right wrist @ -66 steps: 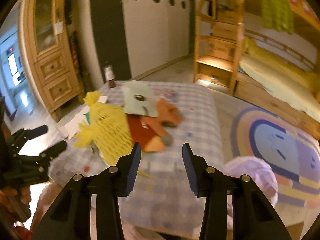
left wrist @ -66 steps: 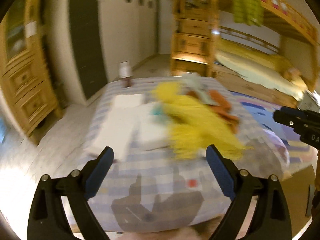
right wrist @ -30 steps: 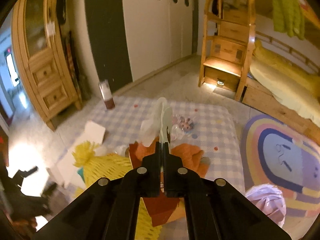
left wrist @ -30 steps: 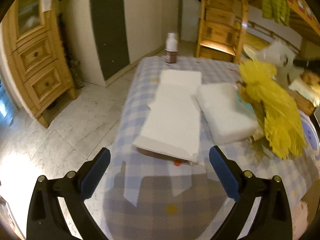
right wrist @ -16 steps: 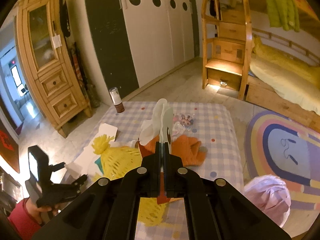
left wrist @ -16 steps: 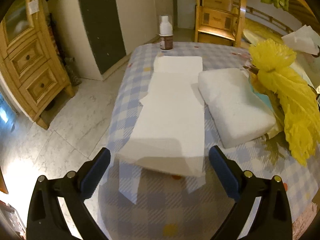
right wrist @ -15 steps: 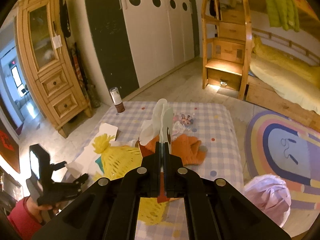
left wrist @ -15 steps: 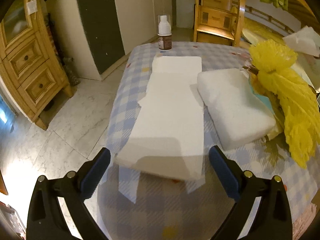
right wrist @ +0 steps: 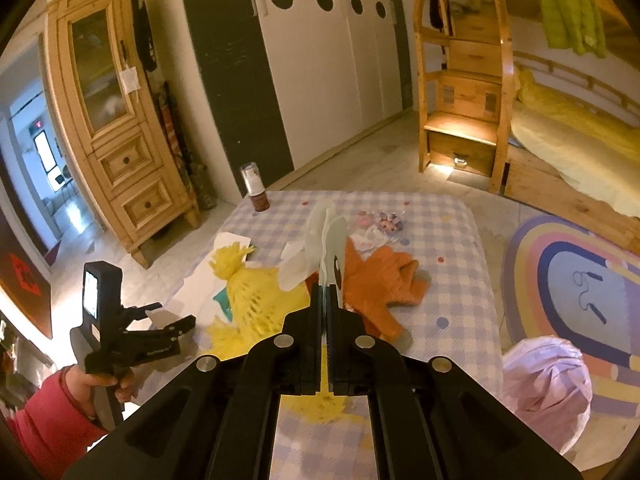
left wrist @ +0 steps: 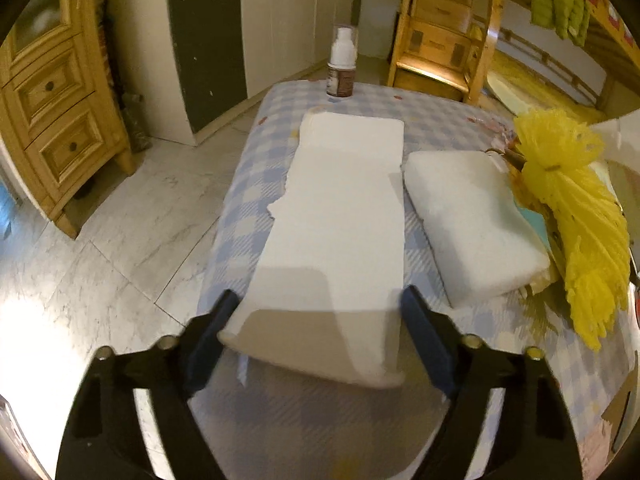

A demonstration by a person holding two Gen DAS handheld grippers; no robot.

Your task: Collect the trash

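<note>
Left gripper: the left gripper (left wrist: 316,328) hung with its jaws wide apart, one on each side of the near end of a long white foam sheet (left wrist: 336,236); nothing was gripped, and contact between pads and sheet could not be made out.

Right gripper: the right gripper (right wrist: 326,300) was clamped tight on a thin pale card (right wrist: 330,240), raised clear above the table.

Trash on the table: the checked tablecloth (left wrist: 440,120) carried the sheet, a thicker white foam block (left wrist: 472,220) just beside it, a yellow mesh net (left wrist: 576,216), an orange cloth (right wrist: 384,280) and small wrappers (right wrist: 380,224) near the far edge.

Progress: by the look of it the job was at an early stage. One piece was in hand, a second was lined up for a grab, and most of the litter lay uncollected.

Remaining: the foam, net, cloth and wrappers all appeared still to be gathered. A pale pink bag (right wrist: 548,392) on the floor near the table may have been the destination, though that was a guess.

Left view only: the torn edge of the sheet and the block's full outline; a pump bottle (left wrist: 341,68) stood upright at the table's far end.

Right view only: the held card, the orange cloth, the wrappers, the bag and a rainbow rug (right wrist: 576,276), plus the person's left hand (right wrist: 100,380) on its tool.
</note>
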